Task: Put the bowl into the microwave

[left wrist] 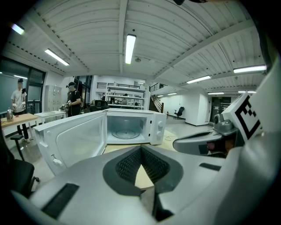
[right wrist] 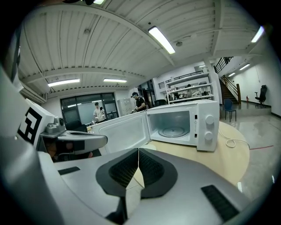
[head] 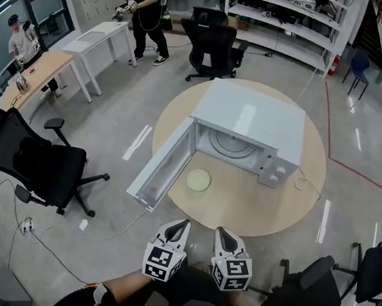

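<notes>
A white microwave (head: 250,111) stands on the round wooden table (head: 240,202) with its door (head: 166,163) swung wide to the left. Its cavity with the glass turntable (head: 230,143) holds nothing. A shallow pale bowl (head: 197,180) sits on the table just in front of the opening. My left gripper (head: 181,224) and right gripper (head: 222,233) hover side by side off the table's near edge, both shut with nothing held. The open microwave (left wrist: 125,129) shows ahead in the left gripper view, and the microwave (right wrist: 175,125) also in the right gripper view; the jaws hide the bowl in both.
A white cable (head: 302,183) lies coiled on the table right of the microwave. Black office chairs stand at the left (head: 36,162), far side (head: 213,45) and lower right (head: 312,293). Two people (head: 148,14) work at desks in the back left.
</notes>
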`<state>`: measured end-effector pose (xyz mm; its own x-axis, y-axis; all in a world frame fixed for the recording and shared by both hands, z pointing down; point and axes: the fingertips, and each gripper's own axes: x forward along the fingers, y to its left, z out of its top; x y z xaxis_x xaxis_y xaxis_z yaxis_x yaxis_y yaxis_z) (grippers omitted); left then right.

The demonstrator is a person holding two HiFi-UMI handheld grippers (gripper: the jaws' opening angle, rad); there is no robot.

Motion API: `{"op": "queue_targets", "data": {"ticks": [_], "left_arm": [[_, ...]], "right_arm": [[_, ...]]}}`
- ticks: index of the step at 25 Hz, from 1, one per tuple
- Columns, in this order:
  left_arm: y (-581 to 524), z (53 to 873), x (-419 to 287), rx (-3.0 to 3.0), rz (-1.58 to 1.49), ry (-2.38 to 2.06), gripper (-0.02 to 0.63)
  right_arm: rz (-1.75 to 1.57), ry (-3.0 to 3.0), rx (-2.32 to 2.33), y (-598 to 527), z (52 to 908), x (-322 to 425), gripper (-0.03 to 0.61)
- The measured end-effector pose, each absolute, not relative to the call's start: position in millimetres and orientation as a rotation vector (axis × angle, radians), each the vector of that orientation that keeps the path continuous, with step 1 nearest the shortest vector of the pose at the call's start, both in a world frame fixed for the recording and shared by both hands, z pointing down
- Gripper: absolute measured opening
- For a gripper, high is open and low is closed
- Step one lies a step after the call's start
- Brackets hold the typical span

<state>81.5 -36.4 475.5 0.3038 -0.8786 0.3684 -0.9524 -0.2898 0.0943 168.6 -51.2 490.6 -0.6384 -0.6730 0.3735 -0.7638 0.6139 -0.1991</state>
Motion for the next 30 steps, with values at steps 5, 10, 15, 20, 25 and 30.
{"op": "queue_targets", "data": {"ticks": [5, 10, 15, 20, 25, 30], "left_arm": [[-51.7, 473.2, 74.1, 2.303, 0.345, -1.632, 0.046], [-71.8, 472.2, 61.8, 2.321, 0.328, -1.611, 0.046], [-90.3, 471.7, 54.3, 2.344, 0.302, -1.582, 0.046], [-105.3, 470.8, 43.9, 2.363, 0.292, -1.557, 0.046], [-114.5, 472.7, 25.0, 2.353, 0.281, -1.542, 0.046], [-133.4, 473.6, 7.5, 2.373, 0.255, -1.531, 0.046]], "right_arm": [[0.493, -2.550, 1.188, -63.8, 488.1, 159.6, 0.015], [0.476, -2.521, 1.206, -81.5, 485.6, 148.5, 0.015], [0.460, -2.488, 1.224, -97.2, 484.9, 139.4, 0.015], [0.469, -2.457, 1.246, -112.5, 485.8, 129.1, 0.015], [0.460, -2.433, 1.252, -123.2, 483.4, 112.8, 0.015], [0.442, -2.413, 1.259, -142.3, 484.7, 95.7, 0.016]]}}
